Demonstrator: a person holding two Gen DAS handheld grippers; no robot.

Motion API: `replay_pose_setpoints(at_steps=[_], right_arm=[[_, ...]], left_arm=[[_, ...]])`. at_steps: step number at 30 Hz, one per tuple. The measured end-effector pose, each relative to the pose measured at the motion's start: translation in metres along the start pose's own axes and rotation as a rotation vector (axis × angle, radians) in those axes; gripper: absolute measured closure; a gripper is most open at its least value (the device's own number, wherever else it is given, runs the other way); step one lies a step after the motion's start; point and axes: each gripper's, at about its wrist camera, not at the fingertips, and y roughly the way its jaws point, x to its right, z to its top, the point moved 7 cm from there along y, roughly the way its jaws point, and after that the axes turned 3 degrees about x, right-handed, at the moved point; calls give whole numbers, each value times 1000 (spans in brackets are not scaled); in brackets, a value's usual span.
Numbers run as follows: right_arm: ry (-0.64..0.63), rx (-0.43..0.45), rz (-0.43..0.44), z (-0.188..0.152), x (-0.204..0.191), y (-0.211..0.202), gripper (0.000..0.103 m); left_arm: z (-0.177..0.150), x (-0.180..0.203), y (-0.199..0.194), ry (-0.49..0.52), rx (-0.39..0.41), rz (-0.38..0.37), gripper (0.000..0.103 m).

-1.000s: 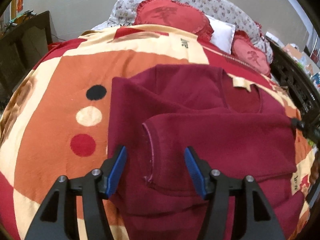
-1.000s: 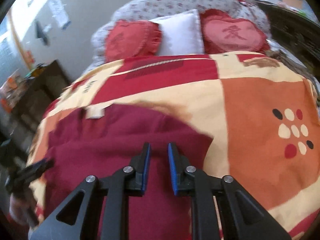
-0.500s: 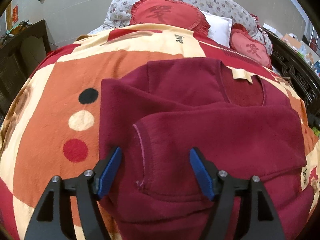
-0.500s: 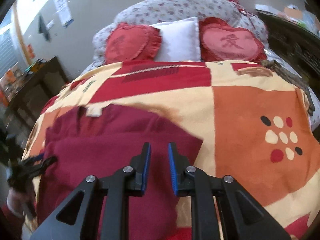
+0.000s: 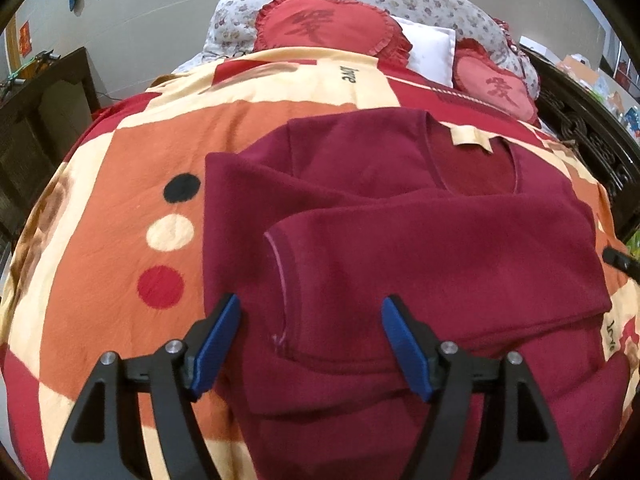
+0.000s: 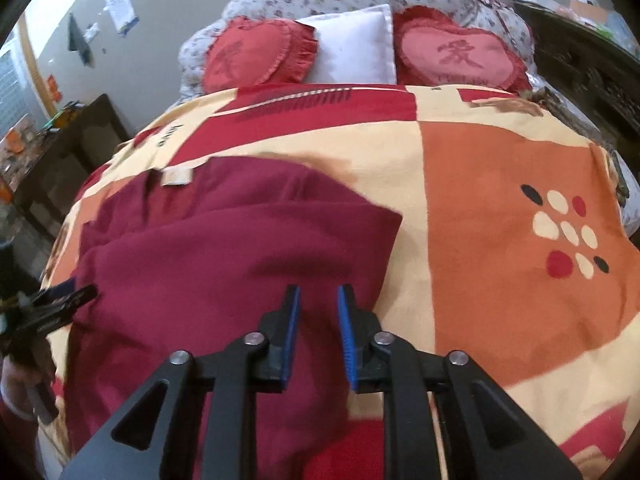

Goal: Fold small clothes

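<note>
My left gripper [image 5: 310, 340] hung open over the maroon sweater [image 5: 400, 240], the folded sleeve's cuff [image 5: 280, 276] below its spread pads. My right gripper [image 6: 318, 334] was opening above the sweater's right edge, gripping nothing, bedspread [image 6: 500, 168] just beyond.

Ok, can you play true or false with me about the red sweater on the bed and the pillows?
1. The maroon sweater lies on the patterned blanket. True.
2. A sleeve is folded across the sweater's front. True.
3. The left gripper is squeezing the sleeve cuff. False: it is open, its pads either side of the cuff.
4. The pillow between the two heart cushions is blue. False: the pillow is white.
5. The sweater's neck label is showing. True.
</note>
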Motion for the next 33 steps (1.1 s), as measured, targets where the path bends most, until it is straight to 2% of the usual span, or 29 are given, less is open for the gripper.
replay_pose_setpoints(at_steps=[1,5,9,19,29,33], right_arm=[[3,-12,1,-7,0,0,40],[3,-94,-52,-29,10,23,39],[97,-65,-15,-26,18,14,39],[70,0,-5,-24,16,-22,39],[77,-4,5,-28,12,-24,39],[77,-50,23,-31,6,-9,34]], left_arm=[[-1,0,-1,-1,3,1,26],[-6,2,-5,-4,2,7,26],[-9,4,-14,-17,8,-9,26],[-21,12,-36,-14,11,-24,26],[-36,8,-48,-51,-14,-66,26],[-47,2,-53,-85,-27,-81,26]])
